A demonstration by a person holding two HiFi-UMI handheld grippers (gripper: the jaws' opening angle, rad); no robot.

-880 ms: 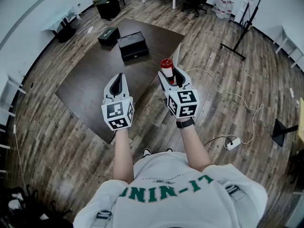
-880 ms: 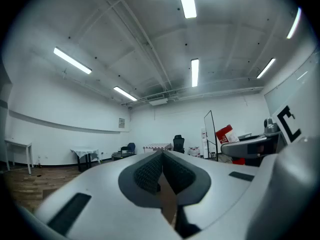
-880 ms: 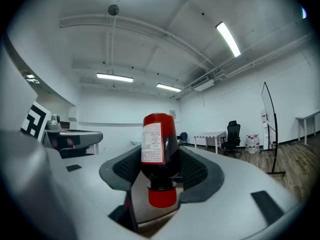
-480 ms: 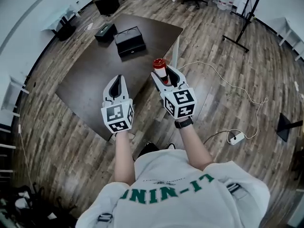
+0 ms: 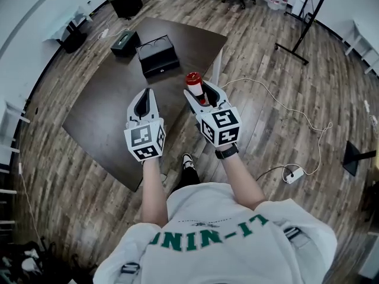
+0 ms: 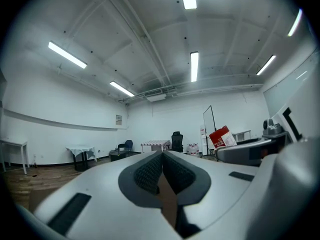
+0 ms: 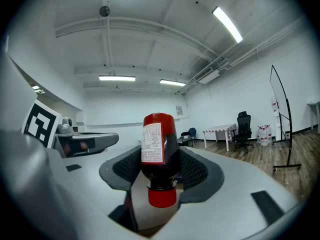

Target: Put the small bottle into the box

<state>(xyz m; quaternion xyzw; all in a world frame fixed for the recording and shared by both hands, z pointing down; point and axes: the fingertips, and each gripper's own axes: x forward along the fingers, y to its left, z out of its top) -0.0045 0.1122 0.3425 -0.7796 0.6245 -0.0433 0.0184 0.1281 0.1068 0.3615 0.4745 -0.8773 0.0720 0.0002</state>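
Bottle [image 5: 193, 81] seemingly neared box [image 5: 158, 57]; right gripper view reveals its cap [image 7: 162, 196].

Dark small bottle [image 7: 159, 149] clamped in right tongs [image 5: 198, 93]; black box [image 5: 158, 56] open on table [image 5: 106, 111].

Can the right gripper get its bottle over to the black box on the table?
Probably yes: the black box sits ahead of the right gripper holding the bottle, its top looks open, and only bare table lies between.
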